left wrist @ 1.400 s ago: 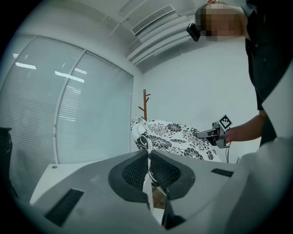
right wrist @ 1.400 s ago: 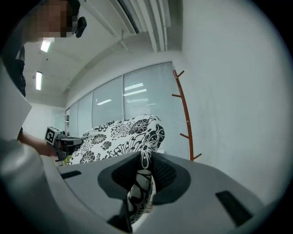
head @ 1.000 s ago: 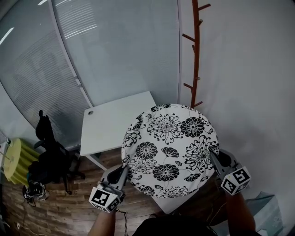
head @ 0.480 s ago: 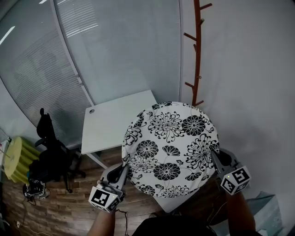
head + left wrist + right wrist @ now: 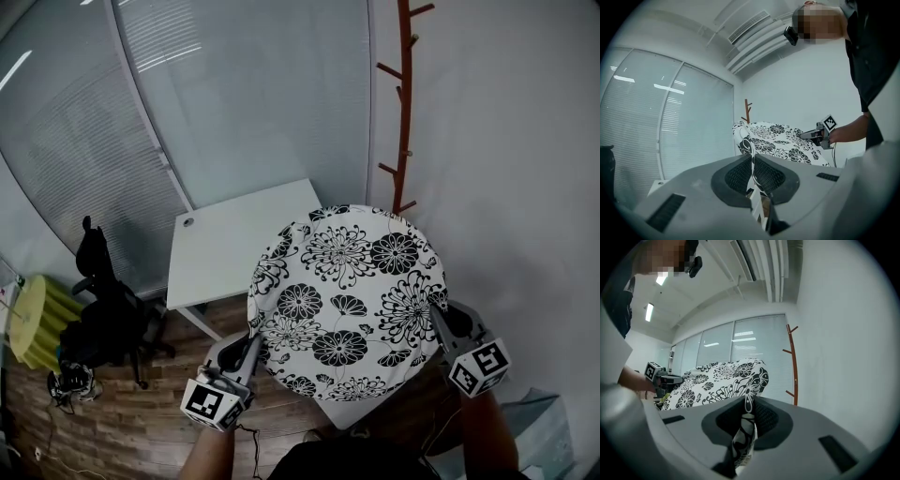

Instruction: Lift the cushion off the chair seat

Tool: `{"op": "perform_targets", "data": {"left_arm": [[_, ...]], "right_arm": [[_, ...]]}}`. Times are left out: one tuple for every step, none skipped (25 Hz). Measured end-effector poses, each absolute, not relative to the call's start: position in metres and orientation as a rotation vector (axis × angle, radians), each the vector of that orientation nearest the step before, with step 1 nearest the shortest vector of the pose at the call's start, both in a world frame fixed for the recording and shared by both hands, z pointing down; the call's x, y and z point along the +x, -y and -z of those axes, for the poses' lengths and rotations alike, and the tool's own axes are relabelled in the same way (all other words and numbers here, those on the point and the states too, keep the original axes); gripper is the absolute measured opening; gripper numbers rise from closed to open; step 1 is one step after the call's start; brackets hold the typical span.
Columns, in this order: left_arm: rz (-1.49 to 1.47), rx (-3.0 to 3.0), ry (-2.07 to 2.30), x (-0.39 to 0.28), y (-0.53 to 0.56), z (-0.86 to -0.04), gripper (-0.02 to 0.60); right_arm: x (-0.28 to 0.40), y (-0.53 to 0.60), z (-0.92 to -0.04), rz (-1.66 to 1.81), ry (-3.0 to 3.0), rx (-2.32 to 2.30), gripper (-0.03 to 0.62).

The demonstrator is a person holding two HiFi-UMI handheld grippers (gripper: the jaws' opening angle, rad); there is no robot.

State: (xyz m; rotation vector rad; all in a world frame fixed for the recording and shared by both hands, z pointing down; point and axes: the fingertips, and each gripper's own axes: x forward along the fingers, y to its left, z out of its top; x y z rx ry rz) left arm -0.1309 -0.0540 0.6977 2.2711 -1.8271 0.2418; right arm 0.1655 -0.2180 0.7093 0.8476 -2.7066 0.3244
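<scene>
I see the cushion [image 5: 347,300] spanning between my two claws | left claw [image 5: 251,345] pinches its left edge | right claw [image 5: 439,317], jaws just closing tighter, pinches its right edge | table [image 5: 230,246] beyond both claws

In the head view, the big flowery cushion [image 5: 347,300] hides the near corner of the white bench [image 5: 234,244] and all that lies under it. The jaws of the left gripper [image 5: 249,349] at 7 o'clock and the right gripper [image 5: 438,319] at 4 o'clock slip behind its rim. The brown coat stand [image 5: 403,103] is cut off at 12 o'clock. The yellow thing [image 5: 28,323] is cut off at 9 o'clock. A little thing [image 5: 70,382] on the wood floor [image 5: 131,427] at 8 o'clock is too small to tell.
</scene>
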Motion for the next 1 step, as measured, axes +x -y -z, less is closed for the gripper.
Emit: {"op": "perform_targets", "data": {"left_arm": [[-0.239, 2.26, 1.833, -0.1312, 0.0545, -0.6961, 0.018]], "right_arm": [[0.1655, 0.2174, -0.7087, -0.322, 2.708, 0.845, 0.04]]}}
